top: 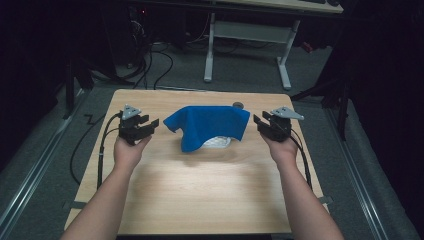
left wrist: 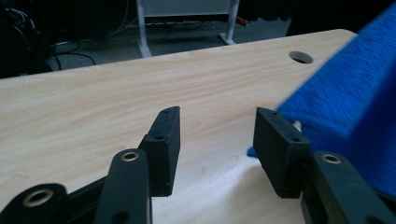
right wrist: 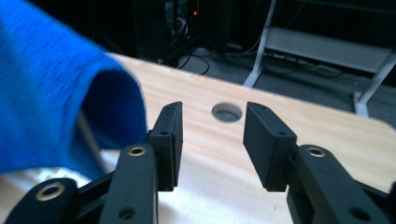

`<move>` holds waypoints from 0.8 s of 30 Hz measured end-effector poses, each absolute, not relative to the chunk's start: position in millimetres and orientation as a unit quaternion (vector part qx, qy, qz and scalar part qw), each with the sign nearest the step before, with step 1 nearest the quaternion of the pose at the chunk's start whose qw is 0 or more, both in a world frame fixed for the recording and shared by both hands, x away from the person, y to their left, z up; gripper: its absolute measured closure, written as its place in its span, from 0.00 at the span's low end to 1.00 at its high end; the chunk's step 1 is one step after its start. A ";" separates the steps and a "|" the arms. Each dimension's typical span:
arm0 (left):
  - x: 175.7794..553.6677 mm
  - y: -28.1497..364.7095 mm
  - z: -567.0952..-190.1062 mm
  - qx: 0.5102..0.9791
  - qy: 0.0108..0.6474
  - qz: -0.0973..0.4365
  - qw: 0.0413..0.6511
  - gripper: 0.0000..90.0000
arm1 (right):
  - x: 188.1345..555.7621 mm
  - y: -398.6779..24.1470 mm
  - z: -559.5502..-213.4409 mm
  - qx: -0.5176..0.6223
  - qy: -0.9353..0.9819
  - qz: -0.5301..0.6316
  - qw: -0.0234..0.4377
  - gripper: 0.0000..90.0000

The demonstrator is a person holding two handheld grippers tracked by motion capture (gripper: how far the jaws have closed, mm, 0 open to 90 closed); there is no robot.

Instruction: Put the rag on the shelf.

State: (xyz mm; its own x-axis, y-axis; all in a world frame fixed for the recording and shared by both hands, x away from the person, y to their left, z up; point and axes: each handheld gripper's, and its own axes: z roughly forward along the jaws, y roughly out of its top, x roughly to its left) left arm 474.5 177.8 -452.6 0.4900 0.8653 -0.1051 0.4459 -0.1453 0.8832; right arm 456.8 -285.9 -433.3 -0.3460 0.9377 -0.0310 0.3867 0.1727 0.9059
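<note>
A blue cloth [top: 207, 125] lies draped over a white object [top: 218, 142] near the middle of the wooden table [top: 200, 190], and only the object's lower edge peeks out. My left gripper [top: 150, 121] hovers just left of the cloth, jaws open with nothing between them. In the left gripper view the cloth [left wrist: 350, 102] hangs beside the right jaw, apart from my left gripper [left wrist: 217, 140]. My right gripper [top: 259, 122] stands open just right of the cloth. In the right gripper view the cloth [right wrist: 51, 102] hangs left of my right gripper [right wrist: 212, 140], whose jaws are empty.
A round cable hole [top: 238, 105] sits in the table's far edge behind the cloth, also seen as the hole [right wrist: 227, 112] past the right jaws. Beyond the table stand a white desk frame [top: 247, 45] and floor cables [top: 150, 65]. Bare wood spreads toward the near edge.
</note>
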 end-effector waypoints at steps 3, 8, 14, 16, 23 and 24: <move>456.6 180.9 -456.3 0.724 0.450 0.220 0.474 0.57 | 442.3 -285.9 -435.2 0.463 0.698 0.434 0.331 0.60; 416.4 184.1 -467.1 0.726 0.444 0.218 0.478 0.56 | 412.5 -282.7 -439.1 0.444 0.719 0.418 0.334 0.55; 373.9 181.5 -482.2 0.740 0.424 0.215 0.475 0.54 | 367.0 -274.3 -445.9 0.427 0.719 0.436 0.332 0.52; 362.0 179.4 -487.1 0.745 0.420 0.205 0.475 0.53 | 351.7 -270.5 -449.7 0.422 0.720 0.439 0.334 0.52; 315.2 164.0 -502.7 0.768 0.400 0.182 0.466 0.51 | 308.8 -253.5 -468.3 0.412 0.736 0.431 0.321 0.49; 305.9 162.4 -508.8 0.771 0.397 0.183 0.462 0.51 | 303.4 -250.8 -471.6 0.416 0.736 0.428 0.319 0.49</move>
